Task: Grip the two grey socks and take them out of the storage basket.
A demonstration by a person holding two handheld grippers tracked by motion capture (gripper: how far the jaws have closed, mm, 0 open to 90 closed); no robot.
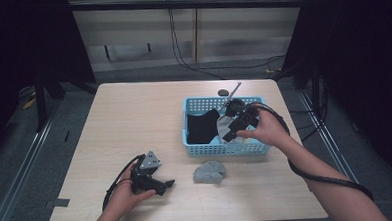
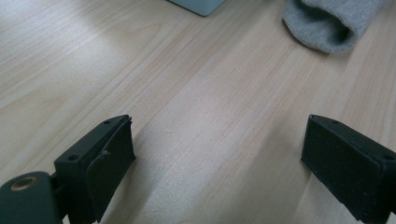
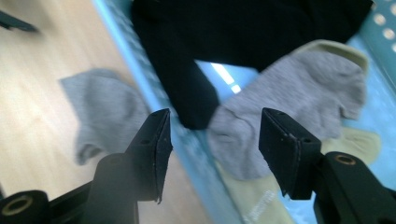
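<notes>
The left gripper lies low over the tabletop near its front edge, left of centre, held in the person's left hand; in the left gripper view its jaws stand wide apart with bare wood between them. Just to its right, near the front edge around the middle, a grey sock lies crumpled on the tabletop, just in front of the basket; the left gripper view catches its open cuff at the top right. The light-blue basket sits right of centre, toward the right edge. Inside it a black sock fills the left part, and a second grey sock lies beside it over a pale yellow sock. The right gripper, in the right hand, hovers above the basket's right part, its jaws open at a middling width and empty, with the second grey sock seen beneath them in the right gripper view.
</notes>
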